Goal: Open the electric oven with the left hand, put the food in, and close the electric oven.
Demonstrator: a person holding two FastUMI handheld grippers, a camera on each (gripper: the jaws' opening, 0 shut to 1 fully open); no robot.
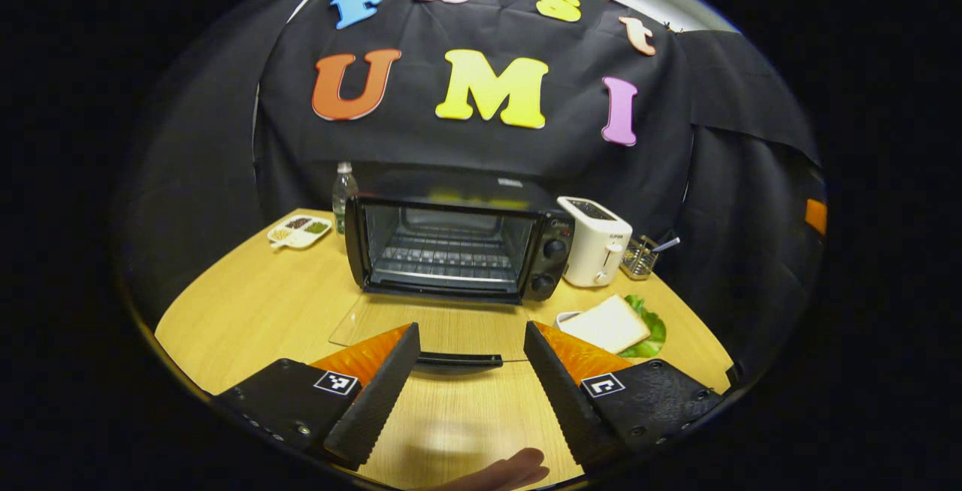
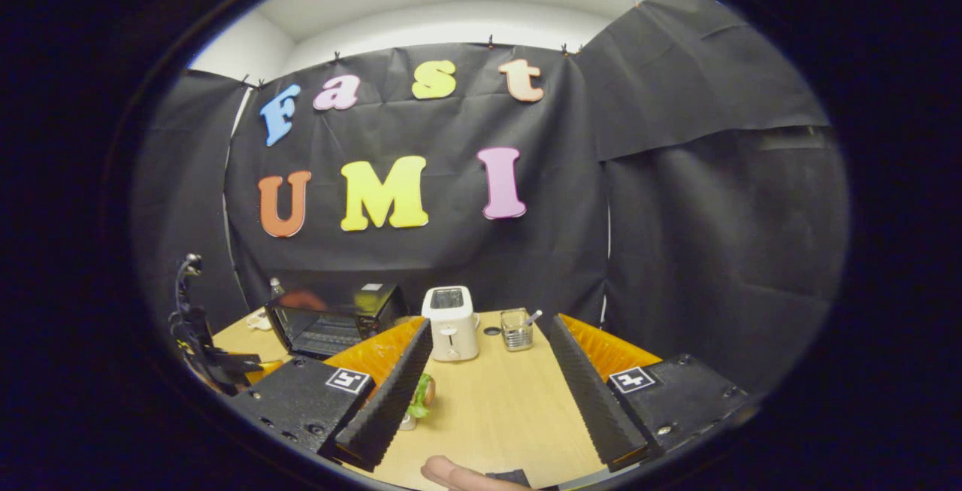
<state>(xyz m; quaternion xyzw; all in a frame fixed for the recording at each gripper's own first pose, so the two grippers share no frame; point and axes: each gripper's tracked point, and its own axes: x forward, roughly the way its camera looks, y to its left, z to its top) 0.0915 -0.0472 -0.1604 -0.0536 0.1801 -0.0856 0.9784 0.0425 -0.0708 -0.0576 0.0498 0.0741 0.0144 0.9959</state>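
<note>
Oven (image 1: 458, 247) door (image 1: 428, 325) already down flat on counter (image 1: 248, 310), handle (image 1: 458, 360) between left tongs (image 1: 470, 371), spread wide, gripping nothing. Food: bread slice (image 1: 607, 323) on lettuce, just right of the oven door. Right tongs (image 2: 488, 386) open, empty. Next: right tongs should pinch bread by its edge, keep level, clear door glass going in.

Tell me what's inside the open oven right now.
Inside the oven a bare wire rack shows, with no food on it. The bread sits outside on lettuce. The cavity's side walls are partly hidden.
</note>
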